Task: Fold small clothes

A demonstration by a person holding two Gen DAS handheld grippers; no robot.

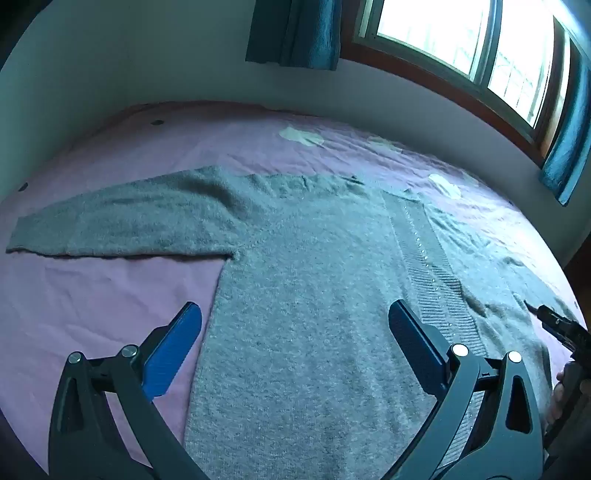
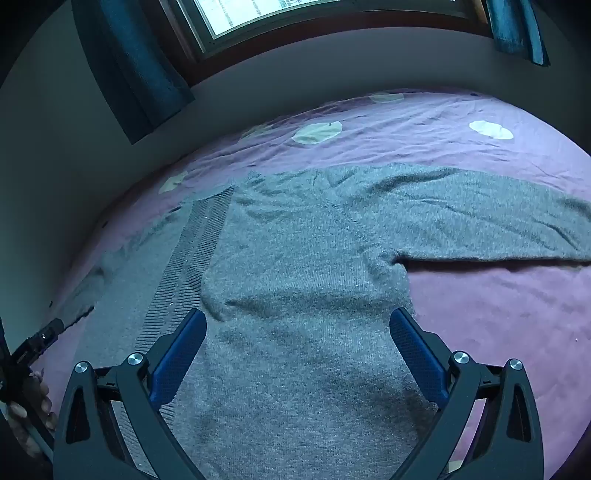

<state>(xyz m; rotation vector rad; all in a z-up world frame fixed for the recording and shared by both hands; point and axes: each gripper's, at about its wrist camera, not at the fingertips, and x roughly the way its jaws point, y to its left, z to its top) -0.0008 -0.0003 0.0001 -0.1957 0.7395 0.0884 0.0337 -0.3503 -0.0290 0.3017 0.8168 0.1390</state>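
A grey knitted cardigan (image 1: 303, 280) lies spread flat on the pink bedsheet (image 1: 92, 295), with a ribbed button band (image 1: 432, 266) down its middle. Its left sleeve (image 1: 122, 221) stretches out to the left. My left gripper (image 1: 295, 317) is open and empty, hovering over the cardigan's left half. In the right wrist view the cardigan (image 2: 295, 295) fills the middle and its right sleeve (image 2: 480, 221) stretches to the right. My right gripper (image 2: 297, 325) is open and empty above the cardigan's right half. The right gripper's tip (image 1: 554, 321) shows at the left view's right edge.
The bed stands against a grey wall (image 1: 147, 66) under a window (image 1: 461, 40) with teal curtains (image 1: 295, 33). The sheet has pale round patches (image 2: 317, 133). The left gripper and the hand holding it (image 2: 29, 369) show at the right view's left edge.
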